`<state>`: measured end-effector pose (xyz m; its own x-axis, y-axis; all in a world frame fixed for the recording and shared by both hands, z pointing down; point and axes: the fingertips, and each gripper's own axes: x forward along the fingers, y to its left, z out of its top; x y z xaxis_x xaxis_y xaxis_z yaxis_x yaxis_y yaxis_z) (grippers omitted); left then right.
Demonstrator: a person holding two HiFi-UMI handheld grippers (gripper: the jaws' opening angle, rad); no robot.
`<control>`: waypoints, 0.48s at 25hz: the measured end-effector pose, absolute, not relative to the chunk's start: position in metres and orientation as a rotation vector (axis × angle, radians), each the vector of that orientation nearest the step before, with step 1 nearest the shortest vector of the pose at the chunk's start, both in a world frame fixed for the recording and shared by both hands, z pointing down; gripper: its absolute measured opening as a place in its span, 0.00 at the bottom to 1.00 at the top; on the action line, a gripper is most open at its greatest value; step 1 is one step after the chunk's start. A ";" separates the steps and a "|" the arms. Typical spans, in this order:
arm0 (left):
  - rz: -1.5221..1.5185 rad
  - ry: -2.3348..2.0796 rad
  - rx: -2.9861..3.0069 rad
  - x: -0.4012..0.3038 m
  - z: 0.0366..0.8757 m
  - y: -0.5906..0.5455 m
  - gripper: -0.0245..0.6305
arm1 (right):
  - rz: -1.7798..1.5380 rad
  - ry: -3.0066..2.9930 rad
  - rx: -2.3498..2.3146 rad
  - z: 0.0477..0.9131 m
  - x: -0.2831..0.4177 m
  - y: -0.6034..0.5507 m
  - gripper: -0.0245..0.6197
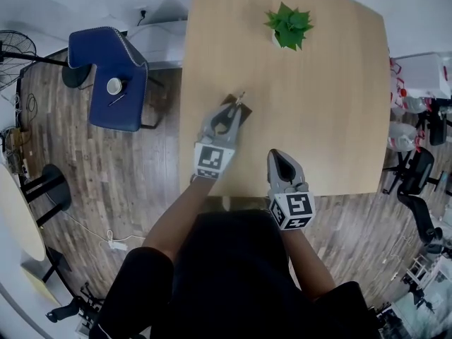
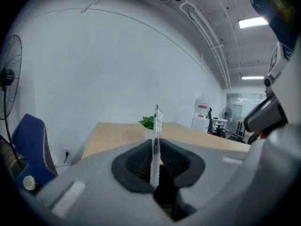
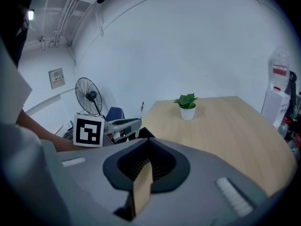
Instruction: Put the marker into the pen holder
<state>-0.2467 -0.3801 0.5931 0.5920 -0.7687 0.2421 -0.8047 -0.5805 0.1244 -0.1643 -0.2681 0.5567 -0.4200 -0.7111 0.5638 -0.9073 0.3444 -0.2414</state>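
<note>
Pale wood is seen across the head view: the tabletop [image 1: 332, 104] is set over a plank floor [image 1: 148, 189], with a potted plant [image 1: 289, 26] placed at its far end and a blue chair [image 1: 113, 83] parked off its left edge, a white cup [image 1: 114, 85] resting on the seat. The left gripper [image 1: 229, 111] is held over the near half of the tabletop, and a slim, clear marker [image 1: 240, 99] is seen projecting past its tip. A dark pen holder [image 1: 245, 116] is partly covered by that tip. The right gripper [image 1: 280, 155] is held near the tabletop's front edge, well apart from the holder.

From the left gripper view, the marker is shown clamped upright between the ribbed fingers [image 2: 136, 161], which are closed against its barrel on both sides; its upper end is raised above them, in line with the plant. A standing fan [image 2: 7, 76] is seen at the far left.

From the right gripper view, its own fingers are held a narrow gap apart, with nothing gripped; only a strip of tabletop is visible through the gap. Beyond them, the left gripper is seen side-on with the marker standing up at its tip, directly above the holder. Whether the marker's lower end has entered the holder cannot be made out.
</note>
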 end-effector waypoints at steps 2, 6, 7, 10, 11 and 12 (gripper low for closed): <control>0.238 -1.299 2.601 -0.249 0.595 -0.379 0.13 | 0.754 -2.258 1.431 0.554 -0.169 -0.267 0.04; 0.262 -1.271 2.599 -0.254 0.600 -0.375 0.19 | 0.733 -2.263 1.443 0.549 -0.174 -0.264 0.04; 0.263 -1.267 2.599 -0.255 0.598 -0.373 0.19 | 0.729 -2.263 1.451 0.547 -0.173 -0.264 0.04; 0.243 -1.265 2.598 -0.262 0.584 -0.366 0.19 | 0.703 -2.265 1.483 0.535 -0.170 -0.267 0.04; 0.231 -1.266 2.598 -0.264 0.576 -0.363 0.19 | 0.694 -2.265 1.499 0.530 -0.168 -0.269 0.04; 0.221 -1.265 2.598 -0.267 0.569 -0.360 0.19 | 0.685 -2.266 1.516 0.525 -0.166 -0.271 0.04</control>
<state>-0.2670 -0.3603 0.5685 0.6132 -0.7526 0.2400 -0.7894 -0.5950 0.1512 -0.1658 -0.2711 0.5253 -0.3796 -0.7668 0.5175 -0.9251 0.3181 -0.2073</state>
